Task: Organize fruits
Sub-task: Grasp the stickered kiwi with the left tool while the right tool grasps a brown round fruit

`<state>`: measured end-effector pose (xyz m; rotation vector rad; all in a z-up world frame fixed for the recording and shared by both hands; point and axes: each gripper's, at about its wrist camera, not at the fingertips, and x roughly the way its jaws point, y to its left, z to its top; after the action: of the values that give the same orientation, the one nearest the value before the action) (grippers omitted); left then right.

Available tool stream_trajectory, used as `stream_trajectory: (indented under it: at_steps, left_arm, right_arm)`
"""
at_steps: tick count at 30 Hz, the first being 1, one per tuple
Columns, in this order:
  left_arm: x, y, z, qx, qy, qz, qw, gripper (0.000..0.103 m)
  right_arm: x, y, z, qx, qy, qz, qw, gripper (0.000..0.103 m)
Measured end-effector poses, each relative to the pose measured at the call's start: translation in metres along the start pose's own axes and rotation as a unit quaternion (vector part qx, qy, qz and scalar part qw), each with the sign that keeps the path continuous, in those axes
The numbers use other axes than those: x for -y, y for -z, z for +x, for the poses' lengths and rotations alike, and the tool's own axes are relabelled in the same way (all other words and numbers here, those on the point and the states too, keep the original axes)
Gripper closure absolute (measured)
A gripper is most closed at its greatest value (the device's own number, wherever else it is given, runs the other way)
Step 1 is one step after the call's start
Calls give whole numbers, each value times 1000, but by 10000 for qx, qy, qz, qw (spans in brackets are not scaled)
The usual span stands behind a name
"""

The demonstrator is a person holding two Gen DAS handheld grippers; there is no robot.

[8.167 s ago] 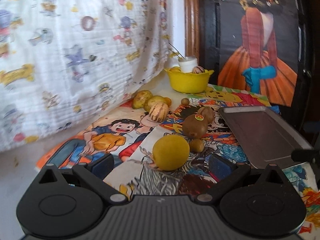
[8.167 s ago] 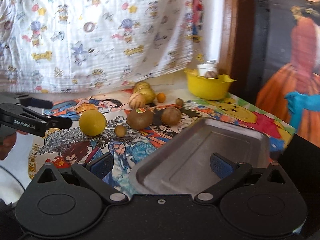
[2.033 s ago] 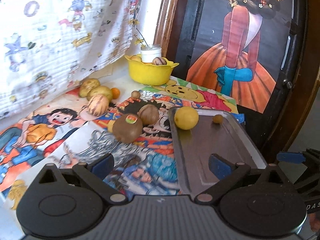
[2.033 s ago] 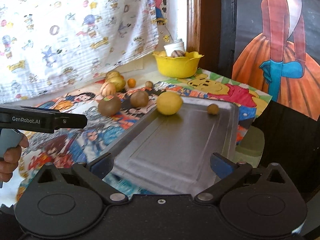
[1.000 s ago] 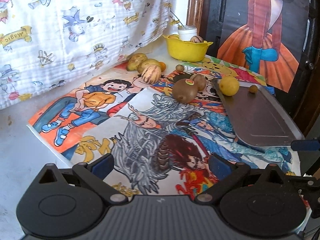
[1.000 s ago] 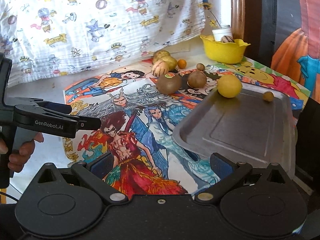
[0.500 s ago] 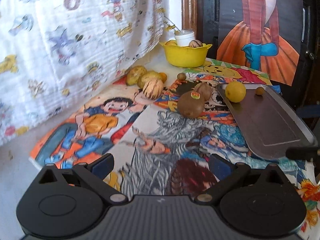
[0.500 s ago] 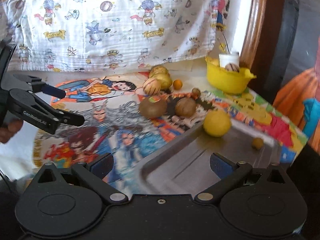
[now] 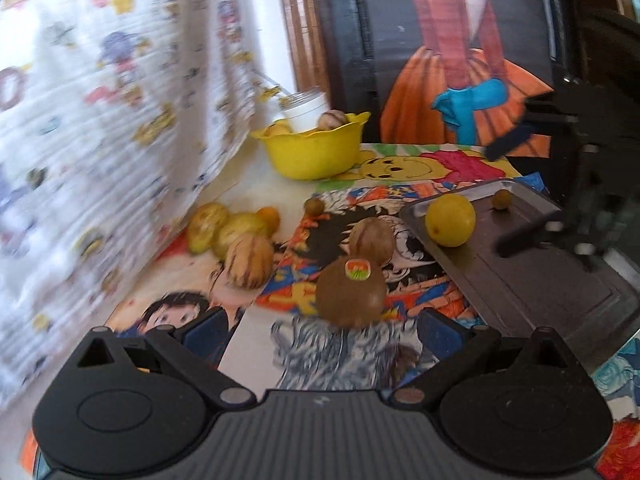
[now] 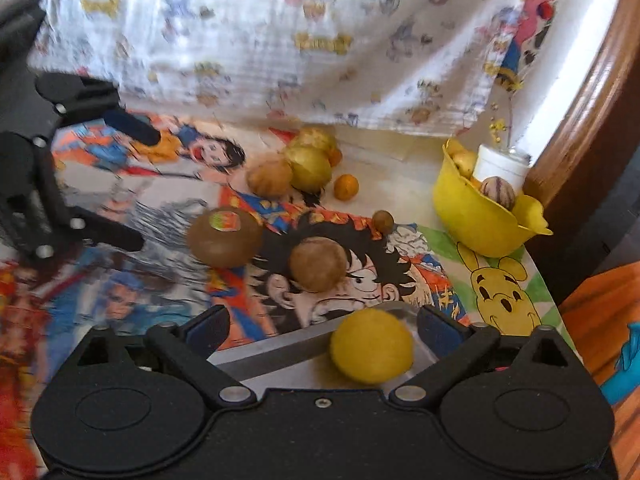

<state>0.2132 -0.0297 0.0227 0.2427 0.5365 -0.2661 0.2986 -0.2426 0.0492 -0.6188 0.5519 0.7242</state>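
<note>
Hovering low over the cartoon-covered desk (image 9: 256, 344), the left gripper (image 9: 324, 326) holds its jaws spread wide with nothing between them, lined up on the stickered brown fruit (image 9: 351, 292) just ahead, probably the next pick. The right gripper (image 10: 323, 326) also stands wide and empty; its jaws have just been closing a little, and the yellow fruit (image 10: 371, 345) sits between them untouched, resting in the near corner of the metal tray (image 10: 280, 354). A small round fruit (image 9: 501, 199) lies further along the tray, so the tray looks to be the collecting place. A second brown fruit (image 10: 318, 264) waits beside the tray's rim. More fruit clusters by the hanging cloth (image 10: 260, 40), and the yellow bowl (image 10: 480, 224) crowds the far corner. Open desk lies on the left gripper's side.
</note>
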Motion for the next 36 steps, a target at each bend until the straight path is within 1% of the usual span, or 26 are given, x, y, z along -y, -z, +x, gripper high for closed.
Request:
stream_trajectory:
  at_steps: [4,7,14,17,22,24,26,29,33,36]
  left_arm:
    - [4,-2,21,6,151,257,9996,0]
    - [6,-3,33,29,248,290,9993,1]
    - [6,-4,51,-39,464,225,9987,13]
    - [5,-6,57,-57,541,240,9982,18]
    - [4,-8,64,-146,651,197,9976,31]
    - [3,-8,66,-186,680,193,9973,36]
    - [2,-7,68,-219,685,180,9972,39]
    - [0,-7,70,-222,673,127,9974,42]
    - [-2,-7,70,-225,693,61,9973,43]
    - [-2,-7,70,-241,663,24,9975,44]
  right_arm:
    - [9,-6,30,-108,14,-230,9997,13]
    - [13,-12,47,-147,-56,-329,9993,17]
    - [10,-19,70,-226,-265,-845,9958,25]
    - [9,-21,78,-266,-302,-966,9945,29]
    - [12,-25,92,-322,-364,-990,9939,37]
    - [12,-26,95,-322,-439,-994,9936,37]
    - [12,-26,98,-319,-477,-1011,9932,37]
    - [12,-27,101,-298,-536,-1004,9931,37]
    - [15,-29,106,-266,-640,-913,9934,37]
    - [19,-30,110,-250,-799,-757,9936,41]
